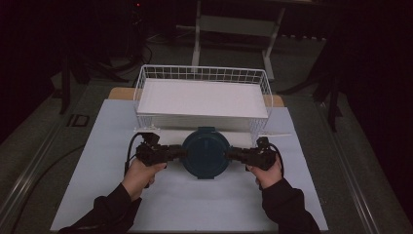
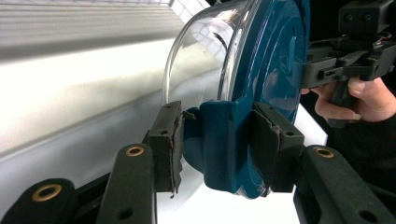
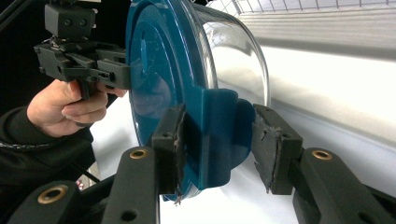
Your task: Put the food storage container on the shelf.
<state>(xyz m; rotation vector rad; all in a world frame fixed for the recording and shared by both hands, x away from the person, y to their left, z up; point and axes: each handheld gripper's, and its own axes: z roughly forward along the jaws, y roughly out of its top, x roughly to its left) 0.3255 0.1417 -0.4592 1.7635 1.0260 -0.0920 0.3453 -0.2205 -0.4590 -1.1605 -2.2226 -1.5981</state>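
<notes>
Between the left gripper (image 1: 176,152) and right gripper (image 1: 234,154), the lidded container (image 1: 205,152) is hanging, each gripper's half-open jaws clamping a lid latch, the wire basket (image 1: 146,80) waiting just beyond.

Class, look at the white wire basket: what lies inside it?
The white wire basket holds a flat white slab filling its floor. Whatever lies beneath that slab is covered.

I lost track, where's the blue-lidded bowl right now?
In the high view, the bowl sits mid-table between the left gripper and right gripper, before the wire basket.
</notes>
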